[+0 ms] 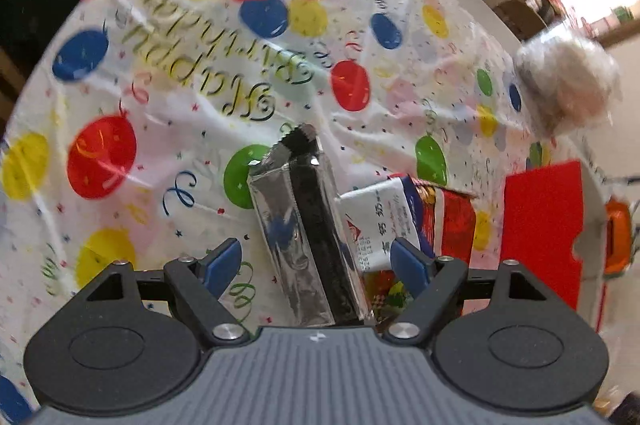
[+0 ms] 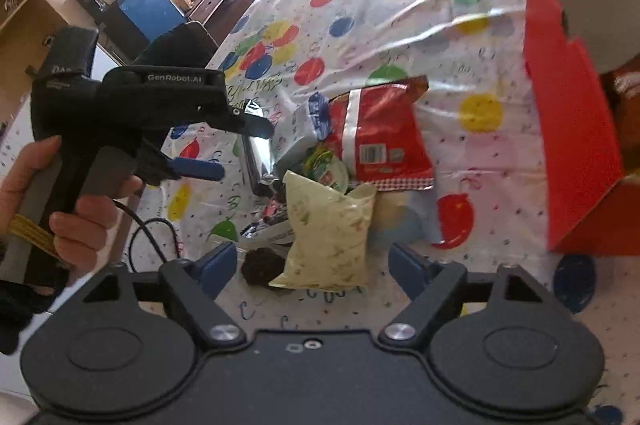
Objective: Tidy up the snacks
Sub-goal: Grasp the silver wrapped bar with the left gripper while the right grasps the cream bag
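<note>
Snack heap: a loose pile on the table, in the middle of the right wrist view, lying between the two grippers and the red box.
Silver packet [image 1: 304, 225]: foil wrapper with a black stripe along it and a serrated end, lying between the left gripper's blue pads with clear space on both sides; no writing readable on it.
White packet [image 1: 376, 221]: just right of the silver one, printed with Chinese characters too blurred to read, touching the red bag.
Red bag [image 2: 380, 133]: crinkled, with a white stripe, a white barcode panel and a checked lower edge; it lies on top of the heap.
Pale yellow pouch [image 2: 328, 237]: nearest the right gripper, leaning on the heap, its print too faint to read.
Dark lump [image 2: 260, 267]: small and black, just left of the pouch; what it is cannot be told.
Left gripper [image 1: 316, 259]: released, jaws apart, nothing pinched; the casing reads "GenRobot.AI" in the right wrist view, and a hand [image 2: 48, 197] holds its grip.
Right gripper [image 2: 316, 263]: unclenched, jaws apart over the pouch without pressing it.
Red box [image 2: 572, 129]: open cardboard carton on the right, beside the heap.
Tablecloth [image 1: 168, 73]: white plastic with coloured balloons, confetti and "Happy Birthday" in script, seen upside down.
Clear-wrapped bundle [image 1: 568, 85]: blurred, at the far table edge.
</note>
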A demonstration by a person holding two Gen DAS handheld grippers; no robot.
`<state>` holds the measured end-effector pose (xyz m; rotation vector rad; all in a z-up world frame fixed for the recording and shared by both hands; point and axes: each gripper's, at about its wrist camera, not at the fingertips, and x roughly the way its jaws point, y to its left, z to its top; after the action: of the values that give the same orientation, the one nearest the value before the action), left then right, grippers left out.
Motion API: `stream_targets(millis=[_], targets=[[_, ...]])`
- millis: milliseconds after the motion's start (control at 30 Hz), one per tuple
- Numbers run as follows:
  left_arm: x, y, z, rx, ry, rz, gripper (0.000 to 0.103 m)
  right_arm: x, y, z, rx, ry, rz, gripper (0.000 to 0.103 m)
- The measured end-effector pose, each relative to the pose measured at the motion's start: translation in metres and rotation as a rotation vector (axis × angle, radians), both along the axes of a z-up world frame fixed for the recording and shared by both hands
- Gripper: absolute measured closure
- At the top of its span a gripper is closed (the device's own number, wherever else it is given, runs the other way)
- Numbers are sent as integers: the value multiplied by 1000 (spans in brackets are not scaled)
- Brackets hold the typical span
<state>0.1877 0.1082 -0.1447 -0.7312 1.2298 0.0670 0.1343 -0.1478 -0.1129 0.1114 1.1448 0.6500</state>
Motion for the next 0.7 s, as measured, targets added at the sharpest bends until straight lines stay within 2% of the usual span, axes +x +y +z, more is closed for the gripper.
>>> stream_targets(millis=[100, 167, 333, 400, 500, 700], targets=[[1, 6, -6, -51, 5, 28, 26, 5, -2, -4, 26, 36, -14, 24], [2, 6, -9, -58, 15, 32, 36, 8, -2, -7, 24, 47, -26, 25], [5, 4, -12, -65, 12, 35, 40, 16, -2, -15, 31, 80, -36, 31], [5, 4, -12, -62, 9, 42, 42, 18, -2, -17, 44, 96, -35, 37], [2, 4, -12, -32, 12, 56, 55, 19, 1, -20, 48, 105, -26, 43], [-3, 2, -10, -9, -2, 66, 58, 16, 4, -21, 39, 101, -11, 57]])
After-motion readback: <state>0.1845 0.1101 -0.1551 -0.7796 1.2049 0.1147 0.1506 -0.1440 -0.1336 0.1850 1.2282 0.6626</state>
